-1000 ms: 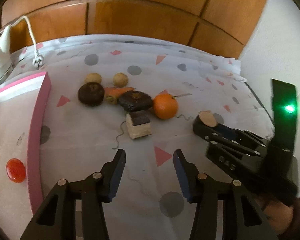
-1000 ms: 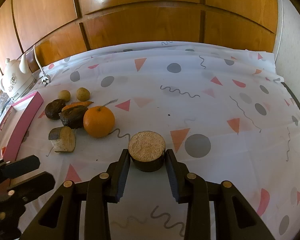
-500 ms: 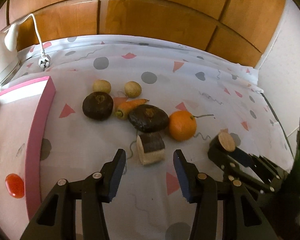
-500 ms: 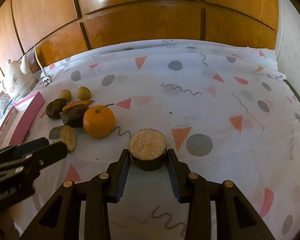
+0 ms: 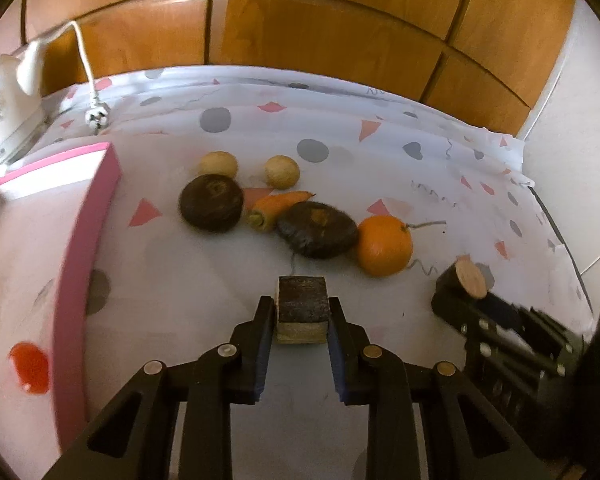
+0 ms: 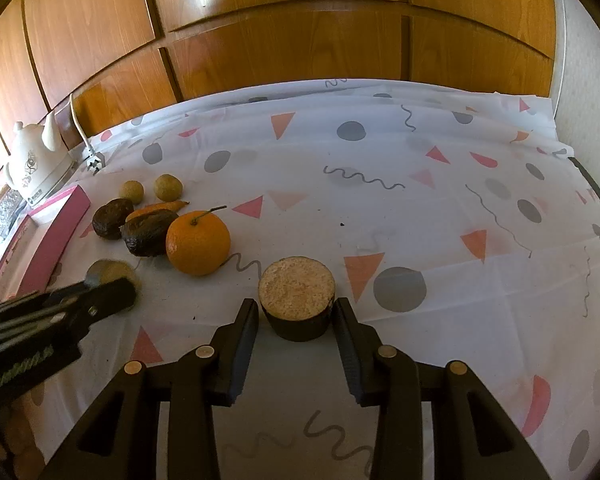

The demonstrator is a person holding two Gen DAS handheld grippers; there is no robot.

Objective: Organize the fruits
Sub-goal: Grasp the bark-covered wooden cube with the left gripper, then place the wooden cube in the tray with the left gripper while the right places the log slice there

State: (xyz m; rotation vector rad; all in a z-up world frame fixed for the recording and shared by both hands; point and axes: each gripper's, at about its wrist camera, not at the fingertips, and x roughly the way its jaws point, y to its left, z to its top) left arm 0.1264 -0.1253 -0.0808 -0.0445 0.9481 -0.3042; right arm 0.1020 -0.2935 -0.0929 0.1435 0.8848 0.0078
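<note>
Jaws of the left gripper point(image 5: 302, 320) press both sides of a dark-skinned cut chunk point(image 5: 302, 314), its pale cut face toward the camera, just in front of the orange point(image 5: 385, 245). Jaws of the right gripper point(image 6: 296, 316) flank a round dark-skinned piece point(image 6: 297, 296) with its pale cut face up; whether the pads touch it I cannot tell. That piece sits on the patterned cloth point(image 6: 380, 184) to the right of the orange. Left of the orange lie two dark fruits, a carrot point(image 5: 278, 205) and two small tan balls. Further left of the orange stands a pink-rimmed box point(image 5: 84, 248) with a red item point(image 5: 30, 367) inside.
</note>
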